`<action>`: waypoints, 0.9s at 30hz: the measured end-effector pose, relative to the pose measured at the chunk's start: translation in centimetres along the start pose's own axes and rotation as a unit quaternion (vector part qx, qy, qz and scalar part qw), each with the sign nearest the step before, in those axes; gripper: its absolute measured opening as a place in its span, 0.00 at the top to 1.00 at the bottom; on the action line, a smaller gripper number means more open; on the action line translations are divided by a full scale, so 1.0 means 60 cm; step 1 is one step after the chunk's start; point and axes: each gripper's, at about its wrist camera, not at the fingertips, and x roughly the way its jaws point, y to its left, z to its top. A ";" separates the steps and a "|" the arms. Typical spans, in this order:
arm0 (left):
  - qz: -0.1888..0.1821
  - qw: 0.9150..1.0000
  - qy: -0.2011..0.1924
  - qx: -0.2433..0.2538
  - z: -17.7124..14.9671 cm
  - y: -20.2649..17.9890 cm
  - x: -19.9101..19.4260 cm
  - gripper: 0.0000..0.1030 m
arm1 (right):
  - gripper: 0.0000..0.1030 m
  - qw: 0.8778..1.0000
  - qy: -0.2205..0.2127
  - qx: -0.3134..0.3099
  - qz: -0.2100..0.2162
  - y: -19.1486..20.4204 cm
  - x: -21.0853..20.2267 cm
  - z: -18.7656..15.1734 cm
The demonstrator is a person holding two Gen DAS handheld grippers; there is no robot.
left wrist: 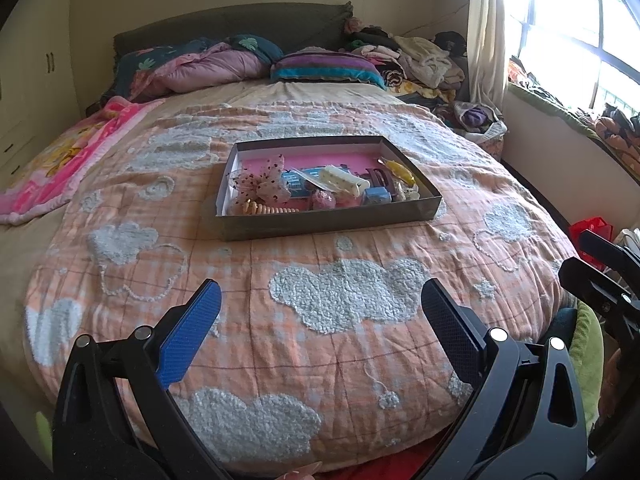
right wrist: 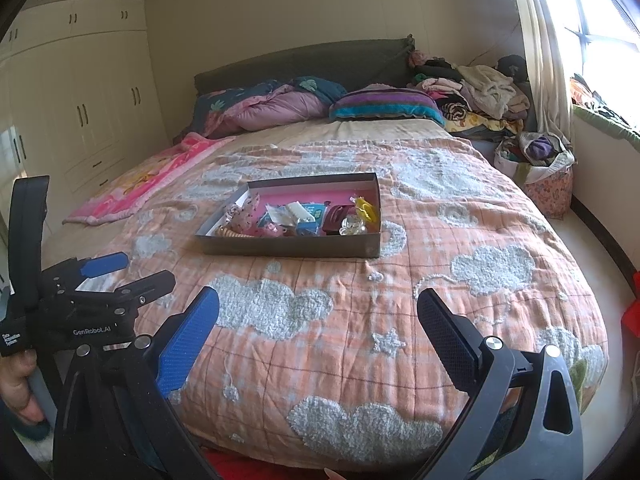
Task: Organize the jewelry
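A shallow grey box [left wrist: 332, 220] with a pink floor sits on the orange cloud-patterned quilt [left wrist: 320, 340] in the middle of the bed; it also shows in the right wrist view [right wrist: 288, 246]. It holds several hair clips and trinkets: a pink bow [left wrist: 264, 184], a cream clip [left wrist: 344, 179], a yellow clip [left wrist: 400, 170], a beaded bracelet [left wrist: 272, 210]. My left gripper [left wrist: 320, 298] is open and empty over the quilt's near end, well short of the box. My right gripper [right wrist: 318, 308] is open and empty, likewise short of the box.
Pillows and folded bedding [left wrist: 224, 64] lie at the headboard, a clothes pile [left wrist: 416, 56] at the back right. A pink blanket [left wrist: 76, 156] lies at the bed's left. A full bag [right wrist: 536, 164] stands by the window wall. Wardrobes [right wrist: 80, 112] line the left.
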 end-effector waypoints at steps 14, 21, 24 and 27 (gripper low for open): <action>0.005 1.000 0.000 0.003 0.000 0.002 -0.001 0.09 | 0.04 1.000 -0.001 -0.002 -0.001 0.001 -0.003 -0.001; 0.004 1.000 -0.004 0.004 0.001 0.007 -0.007 0.09 | 0.04 1.000 -0.005 -0.010 -0.003 0.005 -0.009 -0.002; 0.001 1.000 -0.002 0.002 0.001 0.005 -0.007 0.09 | 0.04 1.000 -0.002 -0.009 -0.004 0.004 -0.010 -0.003; -0.001 1.000 -0.001 0.003 -0.003 0.000 -0.007 0.09 | 0.04 1.000 -0.002 -0.011 -0.003 0.004 -0.014 -0.002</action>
